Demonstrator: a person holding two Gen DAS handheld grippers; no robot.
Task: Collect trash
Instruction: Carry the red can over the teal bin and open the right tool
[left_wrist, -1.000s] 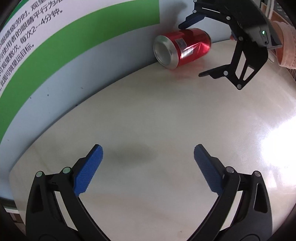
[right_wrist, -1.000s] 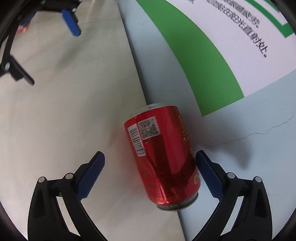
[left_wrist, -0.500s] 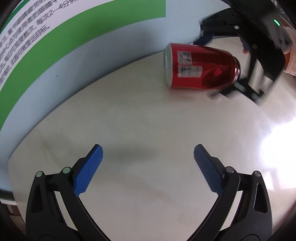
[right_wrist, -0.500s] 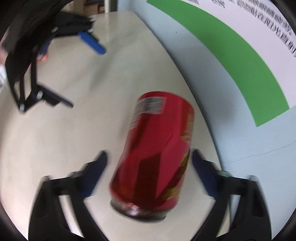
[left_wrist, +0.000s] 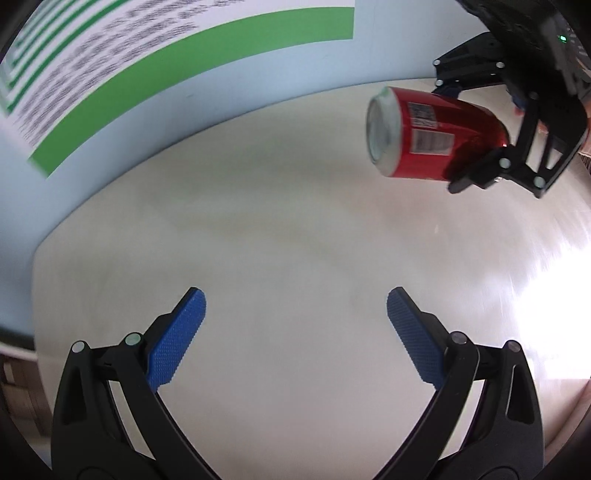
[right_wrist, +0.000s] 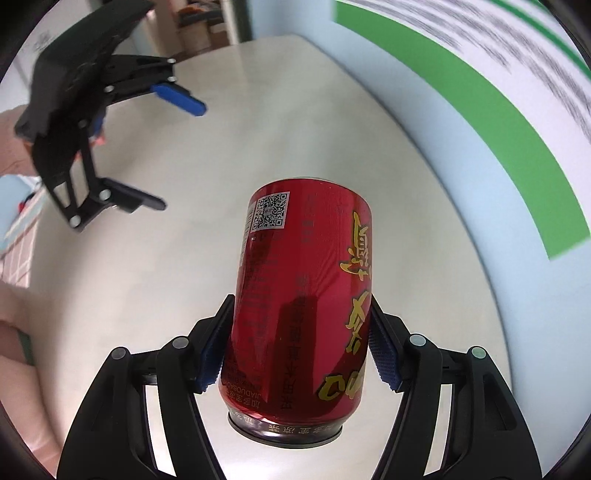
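Here, we held the red can (right_wrist: 299, 310) clamped between the blue-padded fingers (right_wrist: 212, 354) of our right gripper (right_wrist: 295, 354), pads pressed to both sides of its lower body, the can raised off the pale surface (right_wrist: 280, 122). Its label carried gold Chinese characters, a QR code on a white patch and, near the dark base rim, the Latin letters "JIADUOBAO"; the smaller print was too fine for us to read. From the left wrist view the same can (left_wrist: 432, 138) showed its silver top, a QR code and a barcode, with the right gripper (left_wrist: 456, 134) closed around its far end. Our left gripper (left_wrist: 295, 306) stood wide apart with nothing between its fingers (left_wrist: 177, 339), hovering over the surface (left_wrist: 280, 229) well apart from the can. The surface was a smooth cream top with a rounded edge, glaring white at the right. Behind it rose a light blue wall (left_wrist: 207, 88) bearing a white poster (left_wrist: 122, 55) with a broad green border; its lines of text were blurred beyond reading. A doorway and shelving at the far end were cut off and indistinct.
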